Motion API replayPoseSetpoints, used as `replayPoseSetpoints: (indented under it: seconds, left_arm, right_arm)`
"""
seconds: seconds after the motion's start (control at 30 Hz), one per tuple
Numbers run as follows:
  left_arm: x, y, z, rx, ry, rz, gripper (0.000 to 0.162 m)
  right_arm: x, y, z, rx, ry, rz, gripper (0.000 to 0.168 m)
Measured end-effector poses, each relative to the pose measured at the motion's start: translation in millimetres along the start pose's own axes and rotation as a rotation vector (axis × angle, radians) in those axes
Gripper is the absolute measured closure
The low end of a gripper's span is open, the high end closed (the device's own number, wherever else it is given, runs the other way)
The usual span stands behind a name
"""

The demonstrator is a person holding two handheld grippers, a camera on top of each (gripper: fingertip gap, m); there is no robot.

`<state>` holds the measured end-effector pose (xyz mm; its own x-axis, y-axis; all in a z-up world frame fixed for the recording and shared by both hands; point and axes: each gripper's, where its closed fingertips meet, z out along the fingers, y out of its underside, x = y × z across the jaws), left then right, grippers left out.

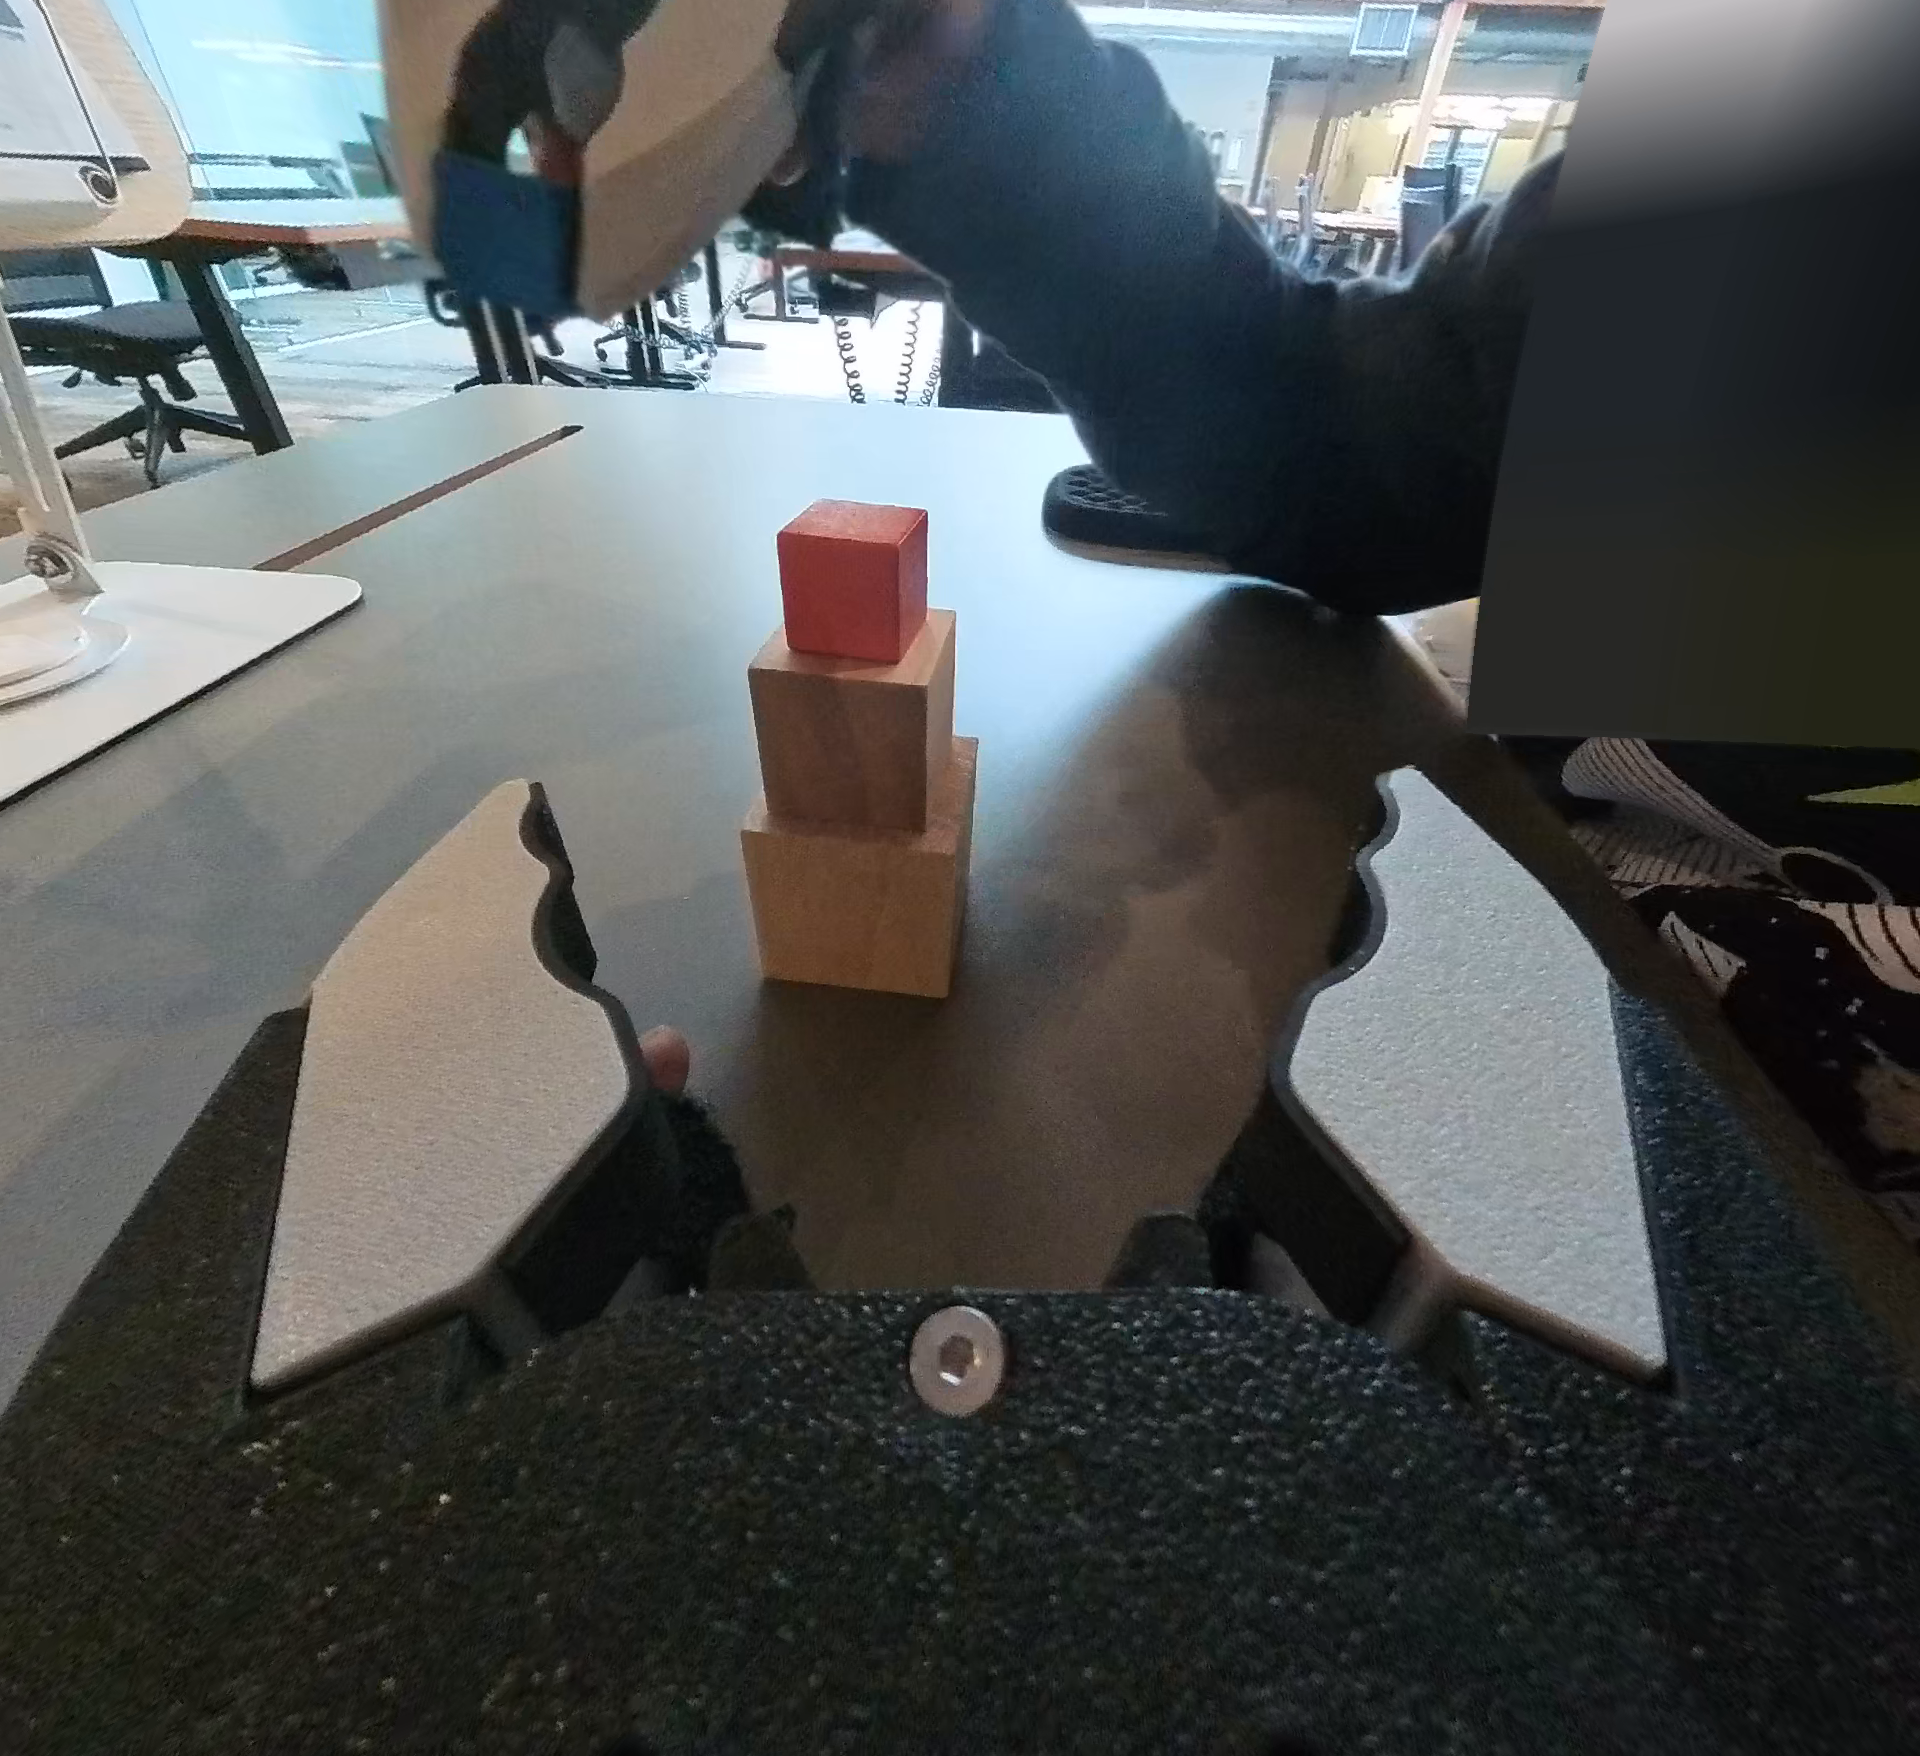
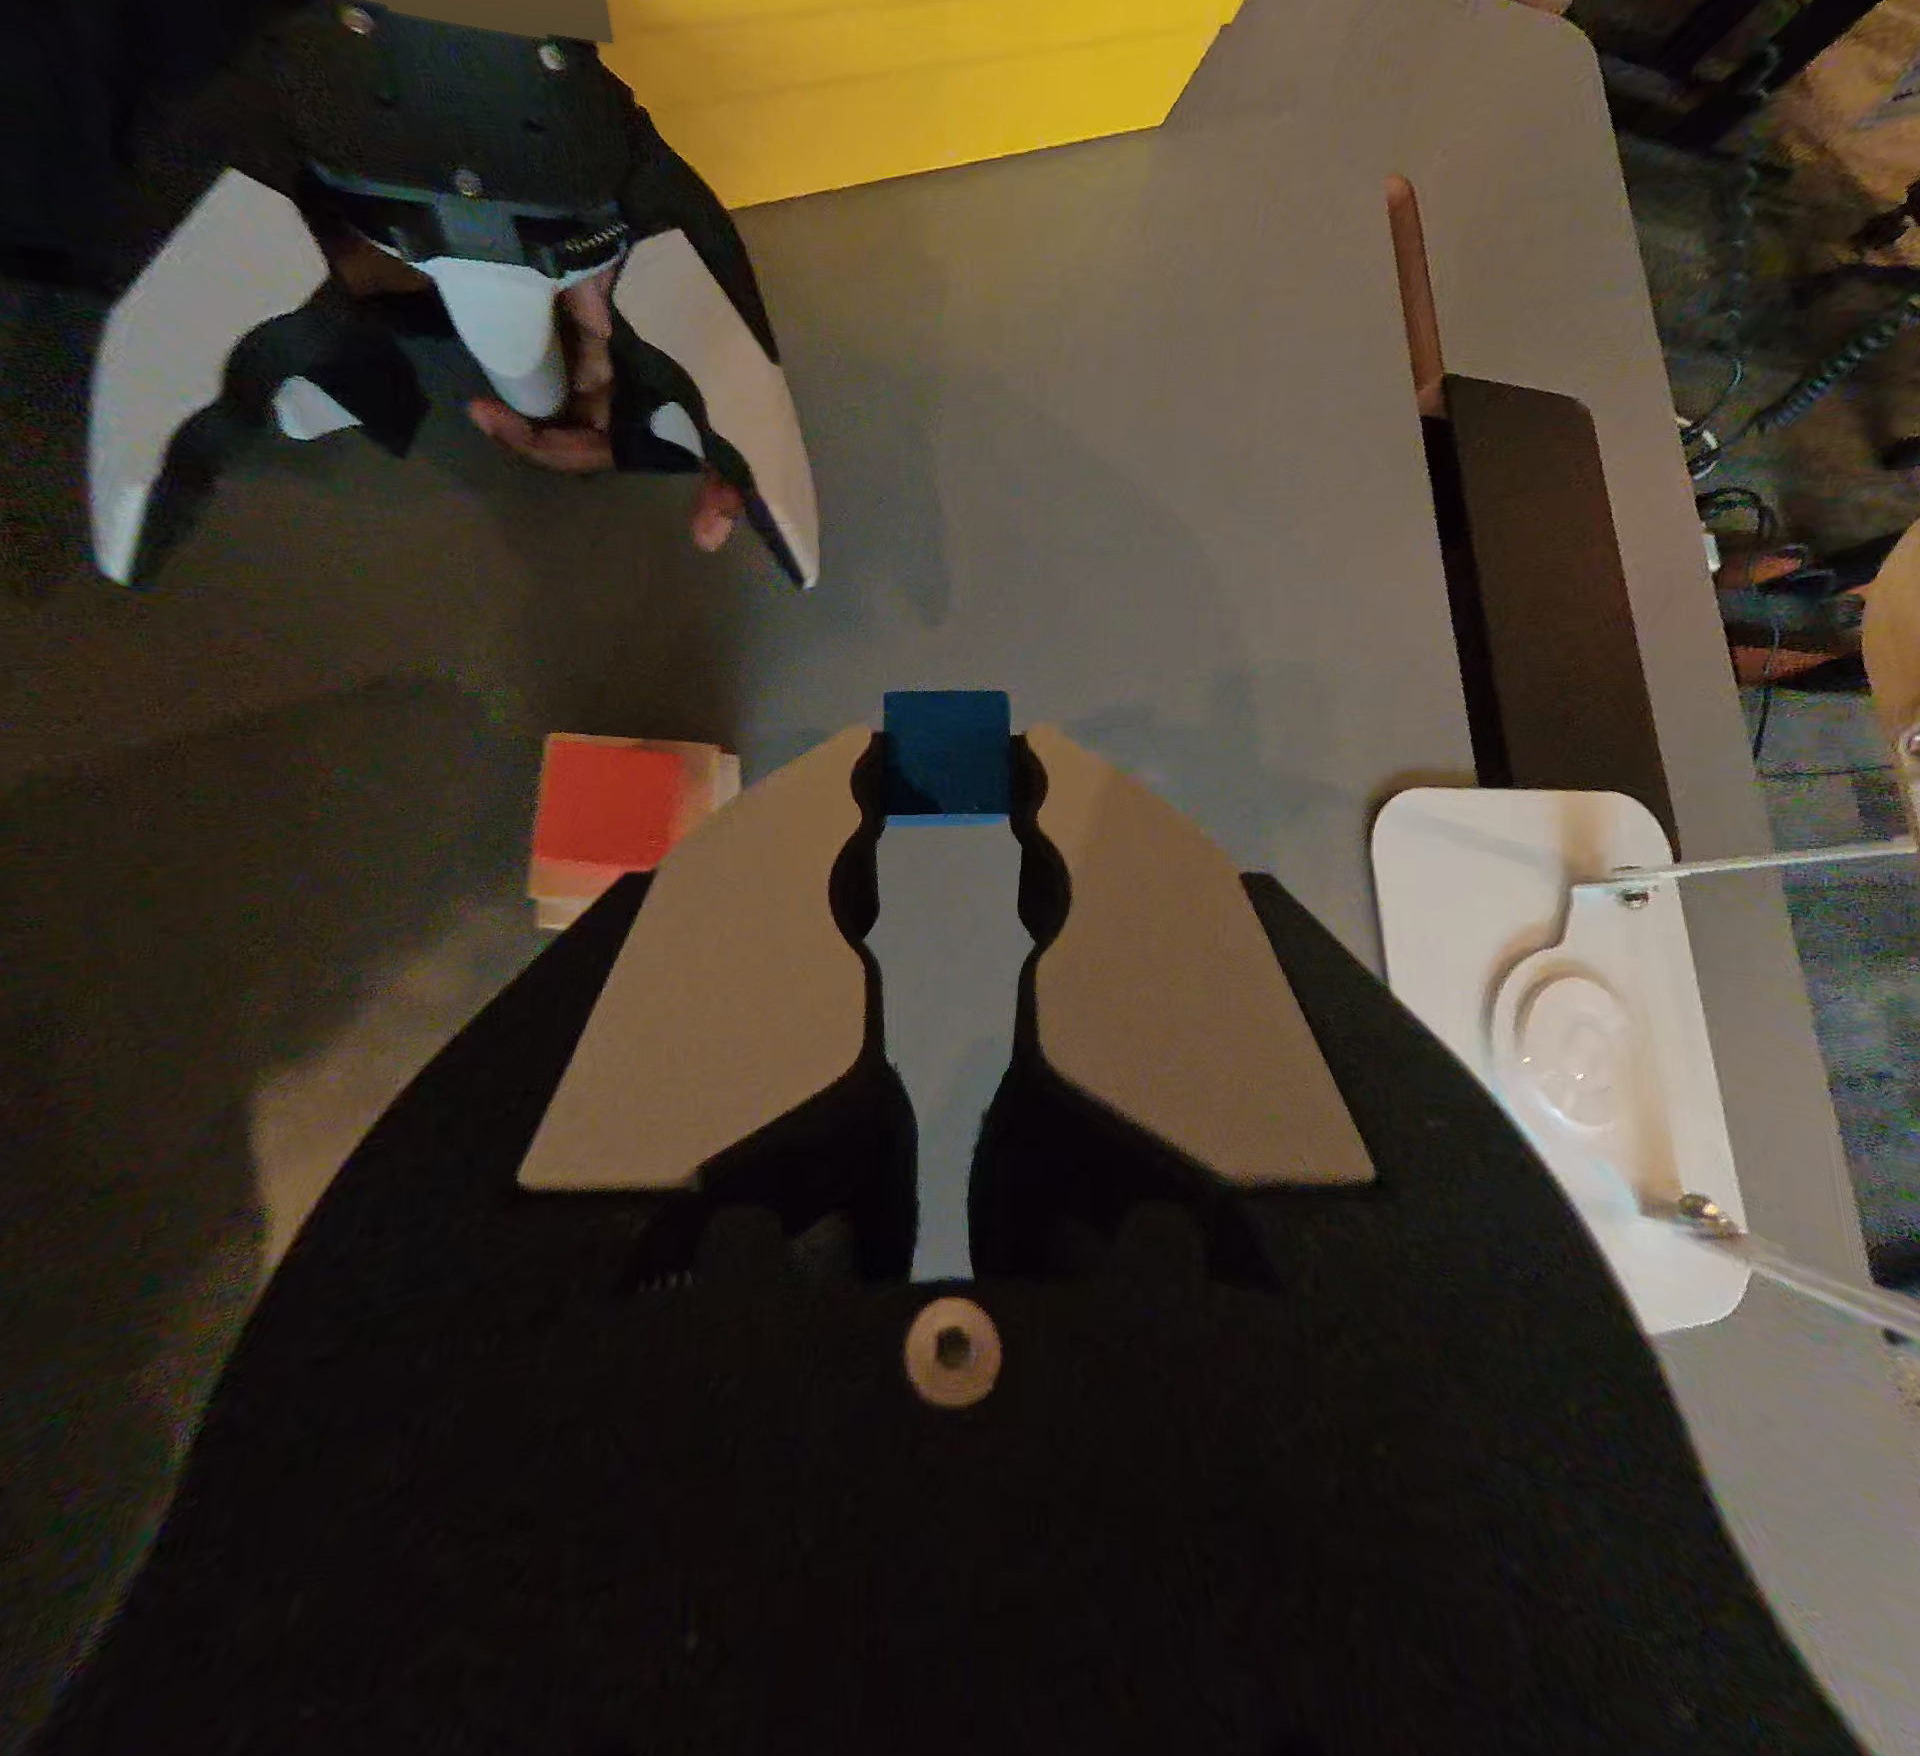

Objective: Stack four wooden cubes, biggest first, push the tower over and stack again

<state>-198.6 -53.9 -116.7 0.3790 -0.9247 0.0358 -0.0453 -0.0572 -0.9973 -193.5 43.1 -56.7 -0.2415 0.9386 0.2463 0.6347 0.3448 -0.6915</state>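
Observation:
A tower of three cubes stands on the dark table [image 1: 520, 667]: a large pale wooden cube [image 1: 857, 896] at the bottom, a darker wooden cube [image 1: 847, 730] on it, a red cube [image 1: 852, 579] on top. My left gripper [image 1: 956, 865] is open and empty, low on the table just in front of the tower. My right gripper [image 2: 948, 750] is shut on a small blue cube [image 2: 945, 750] and holds it high, above and to the left of the tower in the left wrist view [image 1: 504, 236]. From above, the red cube [image 2: 608, 818] lies left of the blue one.
A yellow bin [image 2: 914, 33] stands at the table's far side. A white stand base [image 2: 1558, 1041] sits at one edge, also in the left wrist view [image 1: 177, 636]. A dark sleeve [image 1: 1195, 304] reaches over the table. A dark upright panel [image 2: 1548, 584] stands by the edge.

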Motion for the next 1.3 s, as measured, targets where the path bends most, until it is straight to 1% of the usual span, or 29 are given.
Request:
replayPoseSetpoints:
  seconds: [0.37, 0.53, 0.7, 0.8, 1.03, 1.13, 1.3]
  left_arm:
    - [0, 0, 0, -0.002, -0.002, 0.005, 0.024]
    - [1, 0, 0, -0.004, -0.003, 0.008, 0.024]
    - [3, 3, 2, -0.021, 0.002, 0.026, 0.025]
    - [1, 0, 0, 0.002, -0.012, 0.017, 0.025]
    - [0, 0, 0, 0.004, -0.016, 0.012, 0.025]
    - [-1, -1, -1, 0.012, -0.02, 0.008, 0.025]
    - [-1, -1, -1, 0.007, -0.018, 0.01, 0.025]
  right_arm:
    - [-33, 4, -23, -0.023, 0.034, 0.034, 0.146]
    - [-46, 3, -27, -0.018, 0.037, 0.047, 0.147]
    - [-61, 3, -22, -0.027, 0.006, 0.062, 0.146]
    - [-68, -4, -20, -0.011, -0.009, 0.062, 0.146]
    - [-78, -5, -13, -0.056, -0.013, 0.057, 0.146]
    - [-74, 1, -8, -0.102, 0.014, 0.041, 0.146]
    - [-69, 11, 2, -0.128, -0.032, 0.077, 0.146]
